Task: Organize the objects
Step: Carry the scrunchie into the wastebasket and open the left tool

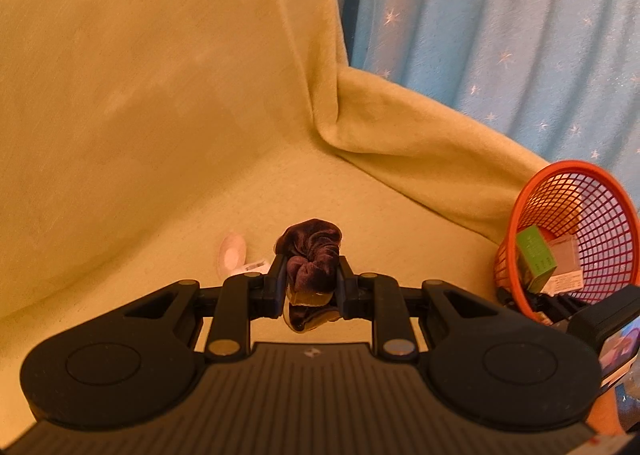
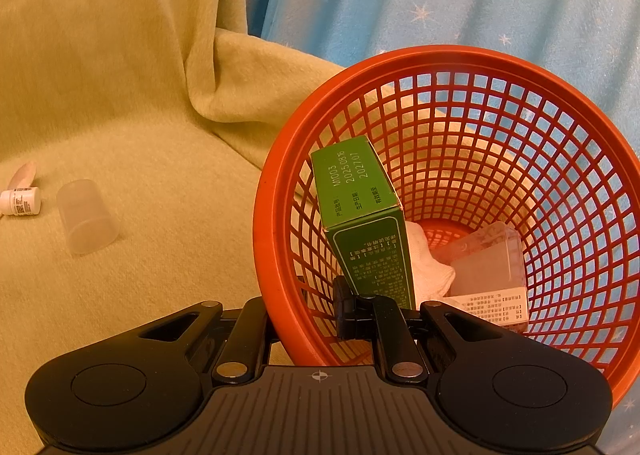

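Left wrist view: the left gripper point(image 1: 308, 287) is level above the yellow-green blanket point(image 1: 160, 135), its 2 fingers squeezing a dark brown velvet scrunchie point(image 1: 312, 263).

Right wrist view: the right gripper point(image 2: 308, 315) pinches the rim of the tipped round orange plastic mesh basket point(image 2: 280, 255), which holds a green cardboard box point(image 2: 360, 211).

Green box point(image 2: 362, 215) in the orange basket point(image 2: 280, 223), centre of the right wrist view, end flap printed "M003", "20250816" and "202707"; other print illegible.
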